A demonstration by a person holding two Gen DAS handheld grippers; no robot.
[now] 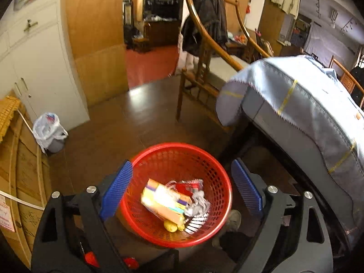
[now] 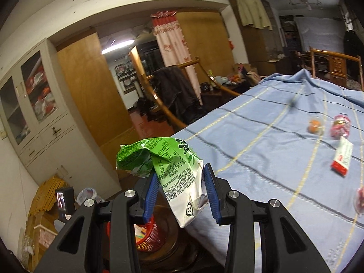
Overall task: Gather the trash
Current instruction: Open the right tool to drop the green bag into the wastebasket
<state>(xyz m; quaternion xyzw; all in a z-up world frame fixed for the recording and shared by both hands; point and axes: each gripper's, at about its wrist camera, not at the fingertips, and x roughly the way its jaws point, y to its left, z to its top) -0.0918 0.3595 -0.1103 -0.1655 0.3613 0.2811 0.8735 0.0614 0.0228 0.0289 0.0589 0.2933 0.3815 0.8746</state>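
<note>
- Two grippers work this moment, and the biggest thing near them is the bed [image 2: 261, 150], which spreads ahead and to the right of our right gripper [image 2: 180, 191] under a blue striped cover.
- Below and ahead of our left gripper [image 1: 179, 190] sits the red basket [image 1: 216, 166], on the floor beside the bed; we judge it is kept there so that trash from the cover can be dropped straight in.
- Inside it already lie a colourful box and some crumpled wrappers [image 1: 175, 201], so collecting looks partly done.
- Our left gripper is released, its blue pads spread wide to either side of the basket and touching nothing.
- Our right gripper is clenched on a crushed green-and-white carton [image 2: 173, 170], pinched at its lower body so the crumpled top stands up past the fingers; the basket shows low and to the left of it.
- Further right on the cover we see smaller trash: a red-and-white box [image 2: 342, 159], a pink wrapped item [image 2: 340, 126] and an orange one [image 2: 315, 126], well apart from the gripper.
</note>
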